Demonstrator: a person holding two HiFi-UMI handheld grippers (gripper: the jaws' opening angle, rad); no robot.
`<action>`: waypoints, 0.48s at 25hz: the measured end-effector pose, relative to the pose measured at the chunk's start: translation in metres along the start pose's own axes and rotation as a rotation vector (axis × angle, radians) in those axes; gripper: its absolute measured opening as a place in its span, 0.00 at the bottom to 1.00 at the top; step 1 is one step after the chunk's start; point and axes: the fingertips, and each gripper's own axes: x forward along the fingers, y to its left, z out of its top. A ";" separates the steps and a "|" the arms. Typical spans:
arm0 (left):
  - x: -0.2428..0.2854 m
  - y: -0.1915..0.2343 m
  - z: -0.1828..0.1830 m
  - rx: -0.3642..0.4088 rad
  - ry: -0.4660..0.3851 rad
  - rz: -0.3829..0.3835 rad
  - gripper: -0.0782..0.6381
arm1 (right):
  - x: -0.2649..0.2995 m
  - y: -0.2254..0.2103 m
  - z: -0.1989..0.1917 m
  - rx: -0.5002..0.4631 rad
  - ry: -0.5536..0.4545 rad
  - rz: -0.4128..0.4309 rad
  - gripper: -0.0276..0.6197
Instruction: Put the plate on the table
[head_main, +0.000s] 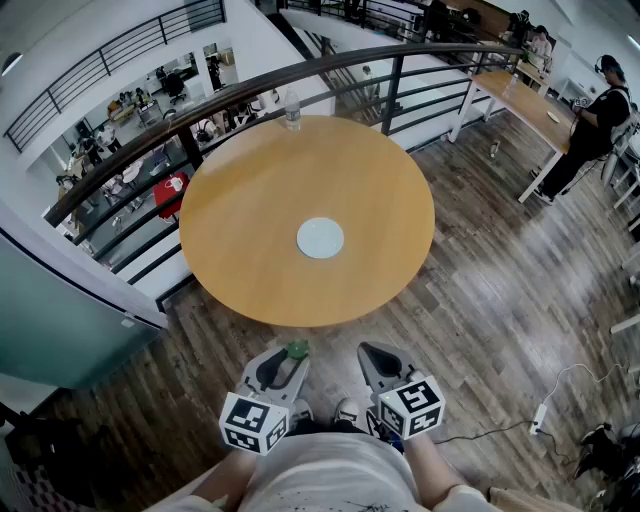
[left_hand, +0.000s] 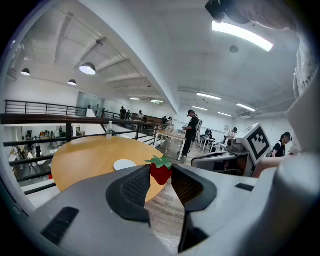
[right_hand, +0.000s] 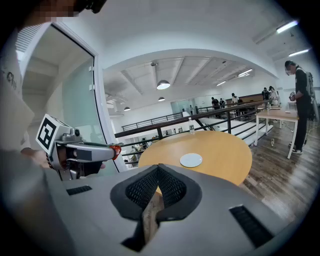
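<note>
1. Short of the table's (head_main: 250, 200) near edge, the left gripper (head_main: 292, 358) pinches a strawberry (left_hand: 161, 171).
2. Beside it, the right gripper's (right_hand: 158, 170) jaws are pressed together, empty.
3. The plate (head_main: 320, 238) lies near the table's middle.
4. A bottle (head_main: 292, 108) stands at its far edge.

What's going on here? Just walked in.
A person stands at the near edge of a round wooden table with a gripper in each hand, both held short of the tabletop. The left gripper is closed on a toy strawberry. The right gripper is shut and empty. The white plate already lies near the table's middle with nothing on it. A water bottle stands at the far edge.
</note>
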 end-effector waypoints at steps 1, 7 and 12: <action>-0.002 0.001 0.000 0.000 0.000 0.000 0.31 | 0.000 0.003 -0.001 0.001 0.001 0.003 0.07; -0.011 0.005 -0.003 0.000 -0.001 -0.004 0.31 | 0.002 0.016 -0.004 0.008 0.006 0.009 0.07; -0.015 0.012 -0.005 -0.003 -0.003 -0.007 0.31 | 0.005 0.022 -0.008 0.011 0.013 0.006 0.07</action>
